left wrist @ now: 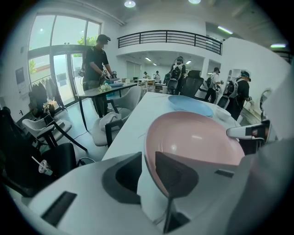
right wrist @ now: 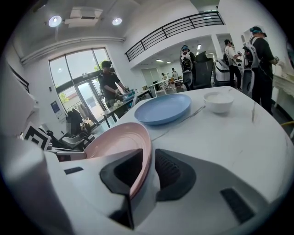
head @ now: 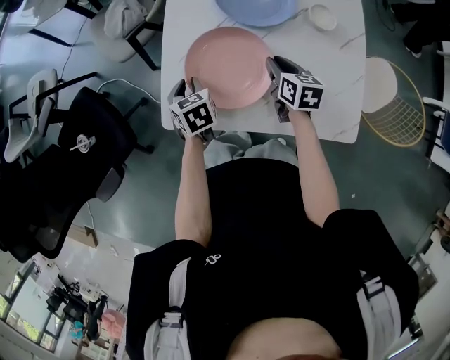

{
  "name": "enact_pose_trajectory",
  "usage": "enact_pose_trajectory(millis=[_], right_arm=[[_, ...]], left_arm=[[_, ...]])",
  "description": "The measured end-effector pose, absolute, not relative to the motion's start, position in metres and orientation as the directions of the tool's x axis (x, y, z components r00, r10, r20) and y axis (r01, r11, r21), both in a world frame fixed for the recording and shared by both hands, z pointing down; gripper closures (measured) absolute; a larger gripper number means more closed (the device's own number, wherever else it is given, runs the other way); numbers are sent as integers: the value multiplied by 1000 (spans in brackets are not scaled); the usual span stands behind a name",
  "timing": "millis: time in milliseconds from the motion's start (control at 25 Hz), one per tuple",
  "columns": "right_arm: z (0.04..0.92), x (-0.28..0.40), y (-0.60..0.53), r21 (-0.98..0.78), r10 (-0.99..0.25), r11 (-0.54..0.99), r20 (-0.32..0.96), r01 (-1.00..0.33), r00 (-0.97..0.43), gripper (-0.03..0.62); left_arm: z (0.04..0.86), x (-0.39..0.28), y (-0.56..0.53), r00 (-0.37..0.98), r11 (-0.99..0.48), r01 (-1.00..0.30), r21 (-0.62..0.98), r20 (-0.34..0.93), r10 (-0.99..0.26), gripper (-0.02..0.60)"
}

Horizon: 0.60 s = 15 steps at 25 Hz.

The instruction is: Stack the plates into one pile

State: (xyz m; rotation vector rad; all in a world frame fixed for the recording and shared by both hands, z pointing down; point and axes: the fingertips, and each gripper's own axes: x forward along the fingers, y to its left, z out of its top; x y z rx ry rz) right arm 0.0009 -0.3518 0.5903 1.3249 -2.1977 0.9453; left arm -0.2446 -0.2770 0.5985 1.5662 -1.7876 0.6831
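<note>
A pink plate (head: pixel 225 67) lies at the near edge of the white table (head: pixel 337 84), between my two grippers. My left gripper (head: pixel 186 86) stands at its left rim. In the left gripper view the pink plate's (left wrist: pixel 197 137) rim runs between the jaws of the left gripper (left wrist: pixel 148 172) with a gap on the outer side, so the gripper is open. My right gripper (head: pixel 280 65) straddles the right rim. There the pink plate (right wrist: pixel 115 144) passes between the jaws of the right gripper (right wrist: pixel 148 170), also open. A blue plate (head: pixel 256 8) lies farther back.
A small white bowl (head: pixel 323 17) sits beside the blue plate at the back right. A black office chair (head: pixel 91 140) stands left of the table, and a yellow wire basket (head: pixel 401 105) right of it. Several people stand in the room behind.
</note>
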Motion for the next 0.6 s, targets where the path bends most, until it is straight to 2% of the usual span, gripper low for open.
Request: enact_pose_trajectory(millis=[400, 600], right_arm=[[606, -6, -341, -361, -591, 298, 657, -884, -468, 499], [608, -3, -336, -373, -562, 270, 687, -888, -460, 513]], left_arm=[[608, -242, -279, -11, 100, -992, 72, 760, -650, 485], [603, -242, -282, 73, 118, -975, 191, 767, -637, 503]])
